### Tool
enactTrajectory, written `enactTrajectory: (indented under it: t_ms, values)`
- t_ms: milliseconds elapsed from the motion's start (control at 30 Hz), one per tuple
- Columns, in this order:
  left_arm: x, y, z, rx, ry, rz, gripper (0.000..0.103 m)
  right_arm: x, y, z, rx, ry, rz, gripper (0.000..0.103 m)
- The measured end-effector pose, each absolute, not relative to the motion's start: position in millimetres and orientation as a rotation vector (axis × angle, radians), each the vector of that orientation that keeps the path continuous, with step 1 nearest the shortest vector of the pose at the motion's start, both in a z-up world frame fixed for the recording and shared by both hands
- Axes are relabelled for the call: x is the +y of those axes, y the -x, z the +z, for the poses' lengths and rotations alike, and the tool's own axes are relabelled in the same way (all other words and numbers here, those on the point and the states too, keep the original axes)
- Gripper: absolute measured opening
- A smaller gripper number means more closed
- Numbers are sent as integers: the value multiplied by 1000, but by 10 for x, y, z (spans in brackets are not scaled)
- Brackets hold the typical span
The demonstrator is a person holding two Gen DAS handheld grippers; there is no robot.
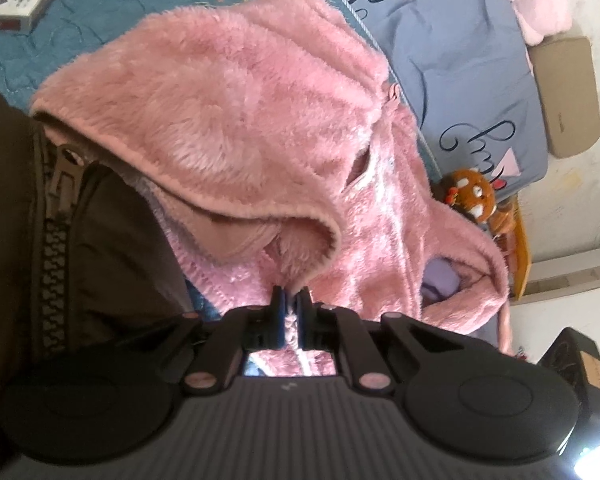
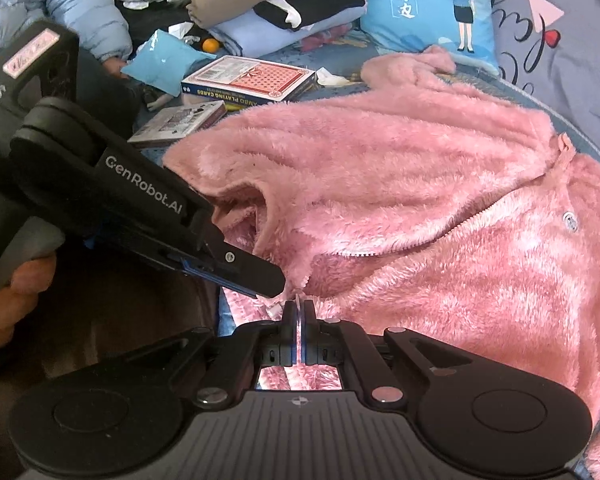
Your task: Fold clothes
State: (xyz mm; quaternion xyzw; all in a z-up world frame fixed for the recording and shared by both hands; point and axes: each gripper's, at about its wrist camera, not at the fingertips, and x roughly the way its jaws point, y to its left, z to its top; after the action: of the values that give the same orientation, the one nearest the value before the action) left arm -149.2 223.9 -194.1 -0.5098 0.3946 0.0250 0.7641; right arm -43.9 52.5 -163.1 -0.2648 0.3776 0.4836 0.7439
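Both grippers, left gripper (image 2: 274, 286), right gripper (image 2: 299, 306), pinching pink fleece jacket (image 2: 400, 208) hem

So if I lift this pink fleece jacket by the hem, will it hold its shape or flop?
Probably flop: the pink fleece jacket already sags in soft folds on the bed. It likely weighs little for its bulk, being fluffy pile. Slipping seems unlikely, since the left gripper and right gripper are both shut on thin hem edges.

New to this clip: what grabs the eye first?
The fluffy pink jacket fills the middle of both views, spread on the blue bed cover. Both grippers pinch its near edge, the left gripper beside the right gripper. Behind lie a playing-card box and folded clothes.
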Motion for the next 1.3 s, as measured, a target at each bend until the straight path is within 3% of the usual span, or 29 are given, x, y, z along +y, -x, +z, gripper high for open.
enactTrajectory:
  t_ms: [300, 467, 567, 833, 1033, 1300]
  values:
    - [2124, 1437, -1905, 917, 994, 76, 5, 561, 425, -1656, 835, 593, 1054, 4]
    - [2083, 1438, -1891, 931, 958, 81, 5, 724, 419, -1646, 812, 744, 1088, 3]
    - [2068, 1424, -1897, 948, 943, 87, 0, 839, 294, -1586, 784, 804, 1080, 1]
    - [2149, 1494, -1906, 900, 1002, 56, 0, 807, 28, -1472, 937, 673, 1132, 2]
    - [2175, 1537, -1856, 838, 1021, -13, 21, 619, 20, -1435, 1007, 495, 1126, 2]
    - [2139, 1540, -1786, 818, 978, 10, 21, 509, -95, -1443, 1089, 343, 1111, 2]
